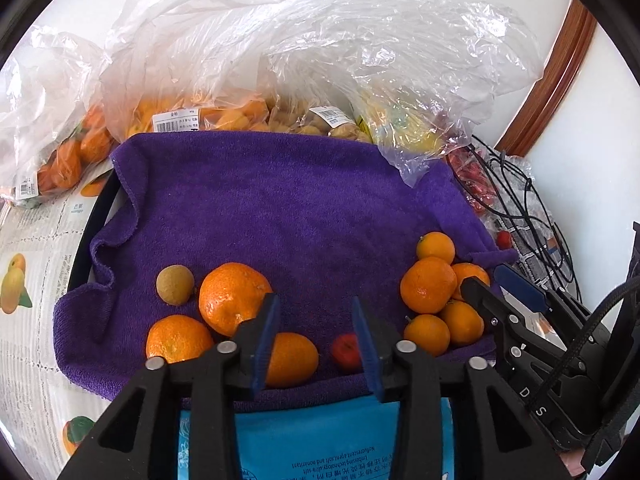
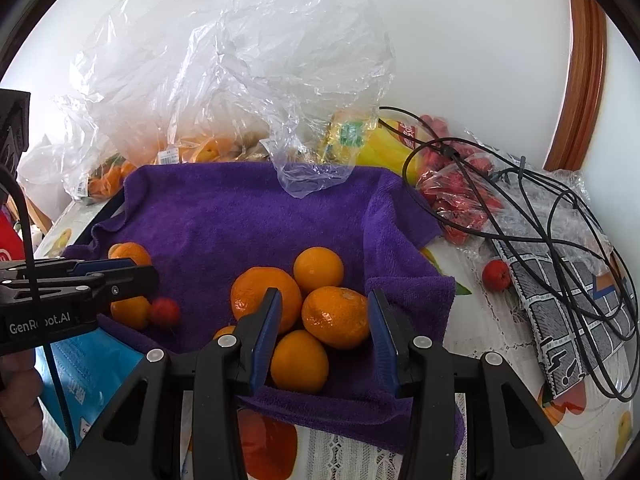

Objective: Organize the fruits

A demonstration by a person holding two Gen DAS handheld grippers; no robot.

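A purple towel (image 1: 280, 208) lines a black-rimmed tray. At its left front lie two mandarins (image 1: 234, 296), a brown round fruit (image 1: 175, 284), a small oval orange fruit (image 1: 292, 360) and a small red fruit (image 1: 346, 352). My left gripper (image 1: 314, 304) hovers open over the oval and red fruits, with only towel between its fingers. At the towel's right corner several oranges (image 2: 335, 316) are piled. My right gripper (image 2: 324, 296) straddles that pile, open, and its pads do not press on the fruit. Each gripper also shows in the other's view: right gripper (image 1: 486, 280), left gripper (image 2: 144, 270).
Clear plastic bags (image 1: 320, 60) of fruit crowd the back, against the wall. Black cables (image 2: 520, 208) and a bag of red fruit (image 2: 456, 196) lie to the right, with one loose red fruit (image 2: 496, 275) on the tablecloth. A blue packet (image 1: 316, 440) sits in front of the tray.
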